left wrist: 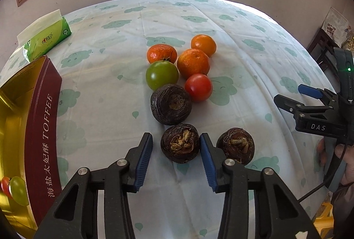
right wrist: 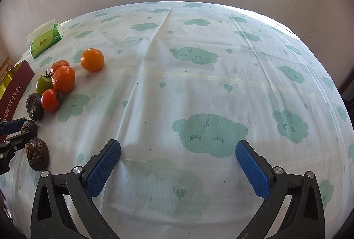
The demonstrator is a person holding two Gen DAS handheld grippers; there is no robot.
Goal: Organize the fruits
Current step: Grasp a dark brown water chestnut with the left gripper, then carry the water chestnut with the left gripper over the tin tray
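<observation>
My left gripper [left wrist: 176,146] is open, its blue pads on either side of a dark brown water chestnut [left wrist: 179,143]; the right pad touches or nearly touches it. A second chestnut [left wrist: 235,145] lies just right of it and a third [left wrist: 171,104] behind. Further back lie a red tomato [left wrist: 198,87], a green tomato [left wrist: 162,75] and three oranges [left wrist: 193,63]. My right gripper [right wrist: 178,161] is open and empty over bare cloth; it also shows at the right edge of the left wrist view [left wrist: 287,97]. The fruit group [right wrist: 63,79] sits far to its left.
An open gold-lined TOFFEE tin [left wrist: 42,128] stands at the left, its polished inside showing reflections of a red and a green tomato. A green tissue pack [left wrist: 47,39] lies at the back left. The table has a cloud-print cloth [right wrist: 199,84], with a wall and window behind.
</observation>
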